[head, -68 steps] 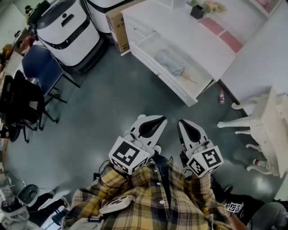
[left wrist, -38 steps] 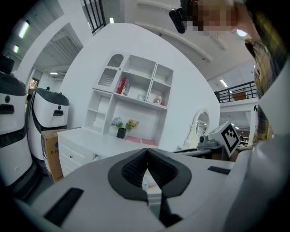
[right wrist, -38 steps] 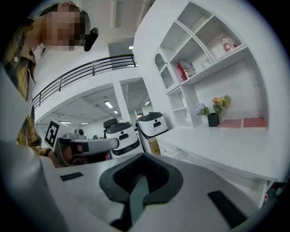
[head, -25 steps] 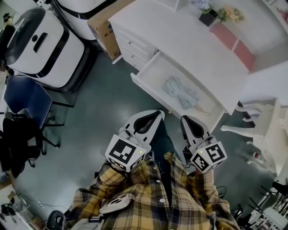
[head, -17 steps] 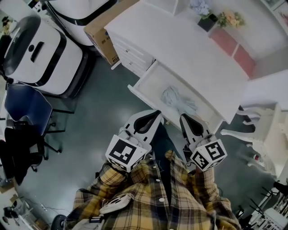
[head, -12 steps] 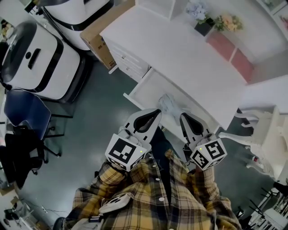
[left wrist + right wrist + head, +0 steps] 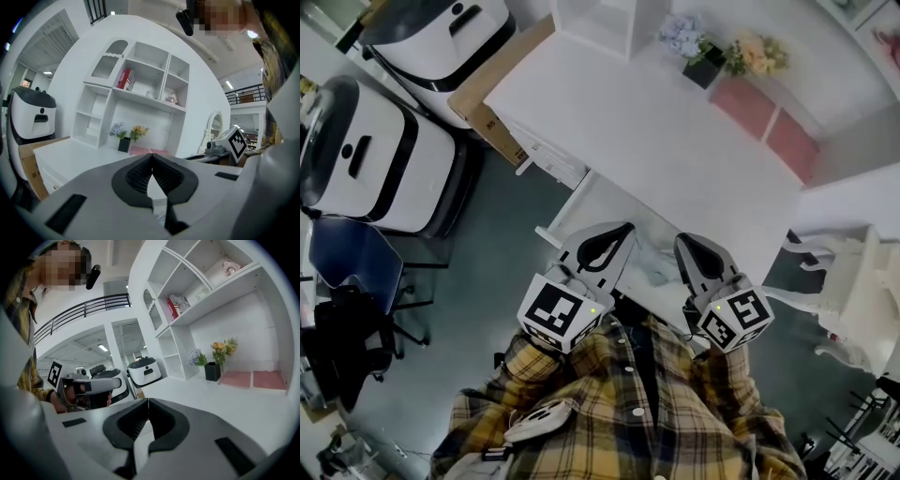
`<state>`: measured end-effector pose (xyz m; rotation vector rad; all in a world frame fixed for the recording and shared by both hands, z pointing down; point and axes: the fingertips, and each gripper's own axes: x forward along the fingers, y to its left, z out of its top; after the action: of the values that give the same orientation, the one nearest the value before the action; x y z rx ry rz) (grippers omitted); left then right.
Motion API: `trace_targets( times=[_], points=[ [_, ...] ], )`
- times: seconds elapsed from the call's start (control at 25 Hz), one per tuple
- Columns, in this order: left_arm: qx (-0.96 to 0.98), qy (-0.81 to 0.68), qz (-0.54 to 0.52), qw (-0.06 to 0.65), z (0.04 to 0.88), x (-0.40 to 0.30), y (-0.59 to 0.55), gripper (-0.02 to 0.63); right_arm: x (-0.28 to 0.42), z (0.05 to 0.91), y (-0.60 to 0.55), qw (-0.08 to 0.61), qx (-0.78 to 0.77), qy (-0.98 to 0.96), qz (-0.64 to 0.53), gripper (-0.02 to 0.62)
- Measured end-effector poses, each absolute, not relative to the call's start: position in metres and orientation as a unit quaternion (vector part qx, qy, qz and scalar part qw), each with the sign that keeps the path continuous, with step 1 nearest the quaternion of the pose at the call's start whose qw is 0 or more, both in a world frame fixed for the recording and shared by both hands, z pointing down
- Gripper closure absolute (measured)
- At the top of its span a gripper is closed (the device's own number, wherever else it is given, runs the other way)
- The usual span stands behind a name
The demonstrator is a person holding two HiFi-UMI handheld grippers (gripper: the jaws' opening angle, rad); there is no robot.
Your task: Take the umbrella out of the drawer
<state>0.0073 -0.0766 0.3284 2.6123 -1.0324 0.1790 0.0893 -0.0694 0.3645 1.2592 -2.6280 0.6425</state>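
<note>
Hovering over the open drawer (image 7: 584, 202), your left gripper (image 7: 624, 228) and right gripper (image 7: 682, 241) have fingers pressed together, empty, because the umbrella (image 7: 653, 265) below isn't reached yet.

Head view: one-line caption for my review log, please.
Shut and empty, the left hand-held gripper and right hand-held gripper hover over the open drawer of the white desk, umbrella inside.

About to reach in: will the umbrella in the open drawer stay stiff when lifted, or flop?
Probably floppy: the umbrella looks like loosely bunched pale fabric, so it may sag when lifted. Likely light for its size. Only part shows in the drawer, so a strap can't be confirmed.
</note>
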Motion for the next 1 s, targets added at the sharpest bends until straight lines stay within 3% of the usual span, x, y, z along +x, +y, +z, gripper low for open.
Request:
trace_targets(
  times=[1.0],
  points=[
    [0.935,-0.307,0.082,0.160,0.329,0.018,-0.106,0.586,0.093,0.369,-0.082,0.067,0.459,-0.852,0.240,0.577]
  ],
)
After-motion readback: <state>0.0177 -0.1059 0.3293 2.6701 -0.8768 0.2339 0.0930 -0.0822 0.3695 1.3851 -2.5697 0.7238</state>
